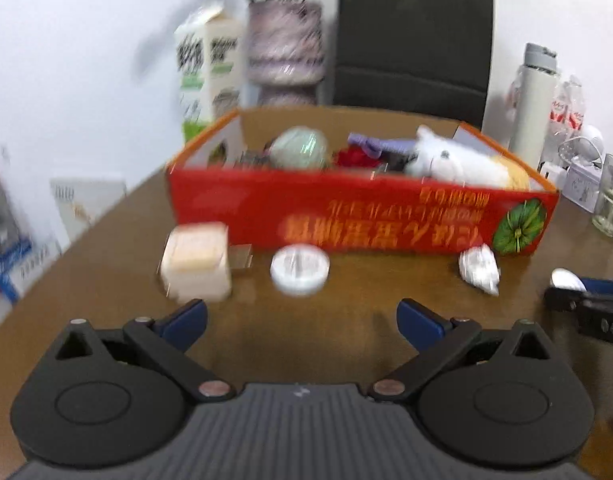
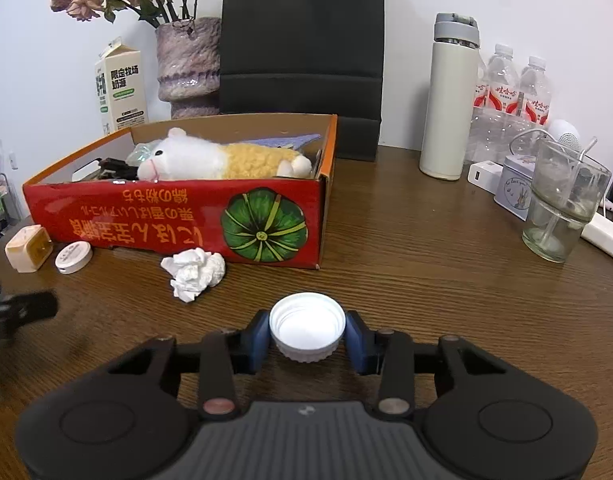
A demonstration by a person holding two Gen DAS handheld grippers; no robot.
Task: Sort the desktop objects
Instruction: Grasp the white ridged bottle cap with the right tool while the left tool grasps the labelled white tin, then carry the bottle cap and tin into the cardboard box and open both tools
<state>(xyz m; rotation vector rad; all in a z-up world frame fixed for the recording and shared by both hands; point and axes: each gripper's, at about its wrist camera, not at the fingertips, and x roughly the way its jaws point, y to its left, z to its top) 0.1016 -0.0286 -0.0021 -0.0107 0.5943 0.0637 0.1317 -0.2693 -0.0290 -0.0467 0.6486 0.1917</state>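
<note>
Right hand-held gripper (image 2: 306,338) clamped on upturned white plastic bottle cap (image 2: 306,330) resting on brown wooden worktop (image 2: 426,280), likely bound for red cardboard box (image 2: 178,220). Left hand-held gripper (image 1: 302,322) spread apart, empty.

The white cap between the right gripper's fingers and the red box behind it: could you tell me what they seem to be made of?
White cap: probably moulded plastic, smooth with a slight sheen, with a ribbed outer wall.
Red box: apparently cardboard, glossy red print outside, plain matte brown inside and along the cut edges.
</note>
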